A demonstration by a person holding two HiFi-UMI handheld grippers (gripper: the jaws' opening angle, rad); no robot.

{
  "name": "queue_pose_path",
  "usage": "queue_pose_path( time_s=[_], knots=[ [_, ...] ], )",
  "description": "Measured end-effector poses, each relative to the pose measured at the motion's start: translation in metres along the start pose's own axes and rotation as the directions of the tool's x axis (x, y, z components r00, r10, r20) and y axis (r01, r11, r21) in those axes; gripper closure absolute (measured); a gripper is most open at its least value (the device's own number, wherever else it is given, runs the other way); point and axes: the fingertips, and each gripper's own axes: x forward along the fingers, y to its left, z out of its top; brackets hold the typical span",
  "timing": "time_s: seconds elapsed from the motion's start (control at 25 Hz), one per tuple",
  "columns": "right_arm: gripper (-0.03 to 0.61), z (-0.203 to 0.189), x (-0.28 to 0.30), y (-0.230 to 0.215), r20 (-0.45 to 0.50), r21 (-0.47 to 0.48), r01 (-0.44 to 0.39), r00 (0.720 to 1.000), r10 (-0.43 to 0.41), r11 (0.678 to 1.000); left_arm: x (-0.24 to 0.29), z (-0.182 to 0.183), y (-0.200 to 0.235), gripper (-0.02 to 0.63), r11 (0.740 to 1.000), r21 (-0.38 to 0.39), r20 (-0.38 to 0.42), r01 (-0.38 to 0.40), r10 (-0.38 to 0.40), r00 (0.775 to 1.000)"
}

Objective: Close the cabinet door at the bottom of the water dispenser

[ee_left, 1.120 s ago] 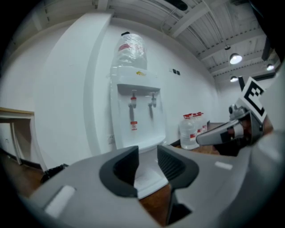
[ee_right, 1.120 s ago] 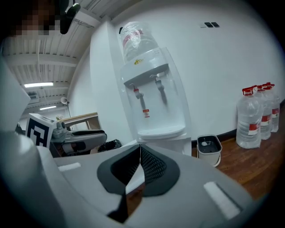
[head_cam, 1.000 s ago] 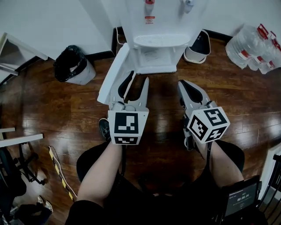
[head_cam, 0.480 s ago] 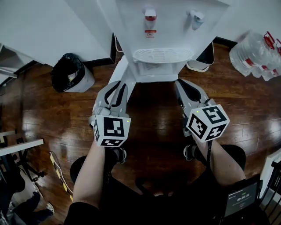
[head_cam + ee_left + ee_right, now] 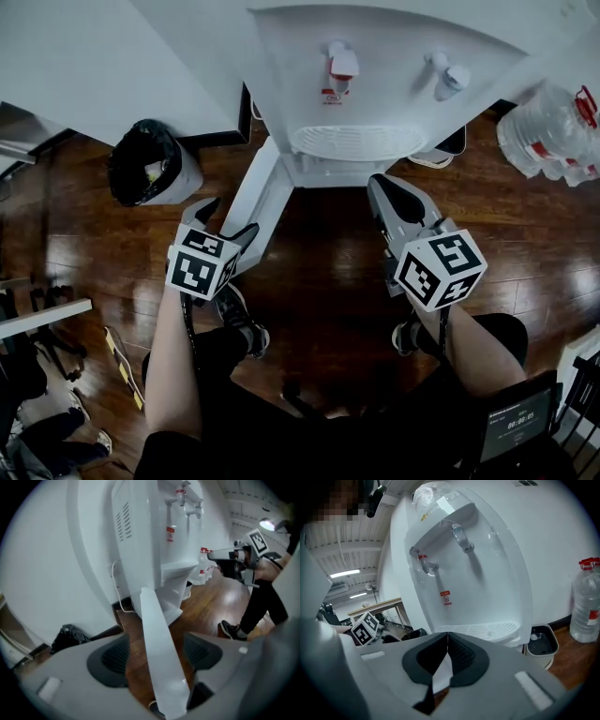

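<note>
Left claw has swung out to the free edge of the cabinet door: jaws wide apart, straddling the panel, not clamping. Door still hangs open off the dispenser base. Right claw pinched shut, empty (just idling). Looks ready to push it closed.

possibly "00:00:05" on the small screen; red label on water dispenser illegible

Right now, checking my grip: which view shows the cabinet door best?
Left gripper view: the cabinet door stands edge-on between the open jaws of the left gripper. Head view shows it open; right gripper view hardly shows it.
</note>
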Motion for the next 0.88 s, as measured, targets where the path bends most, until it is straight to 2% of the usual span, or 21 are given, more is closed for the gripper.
queue_pose_path(
  time_s=[0.08, 0.24, 0.4, 0.64, 0.8, 0.88],
  knots=[
    [0.572, -0.006, 0.004, 0.003, -0.018, 0.005, -0.017, 1.0, 0.017, 1.0, 0.006, -0.009, 0.0, 0.236, 0.999, -0.022, -0.054, 0.023, -0.024, 0.998],
    [0.572, -0.014, 0.01, 0.013, -0.046, 0.003, -0.046, 0.998, 0.047, 0.999, 0.013, -0.024, -0.004, 0.248, 0.999, -0.013, -0.131, 0.037, -0.038, 0.991],
    [0.574, -0.013, 0.014, 0.012, -0.048, 0.026, -0.059, 0.997, 0.06, 0.998, 0.019, -0.017, -0.007, 0.347, 0.999, -0.028, -0.125, 0.032, -0.035, 0.992],
    [0.572, -0.02, 0.011, 0.016, -0.068, 0.058, -0.074, 0.995, 0.078, 0.996, 0.02, -0.017, -0.012, 0.354, 0.999, -0.042, -0.133, 0.015, -0.02, 0.991],
    [0.572, -0.028, 0.006, 0.021, -0.092, 0.067, -0.087, 0.991, 0.093, 0.994, 0.018, -0.007, -0.02, 0.357, 0.992, -0.126, -0.1, -0.017, 0.004, 0.995],
    [0.574, -0.035, 0.001, 0.024, -0.107, 0.066, -0.091, 0.989, 0.098, 0.994, 0.022, -0.009, -0.024, 0.362, 0.981, -0.194, -0.055, -0.022, 0.011, 0.998]
  ],
)
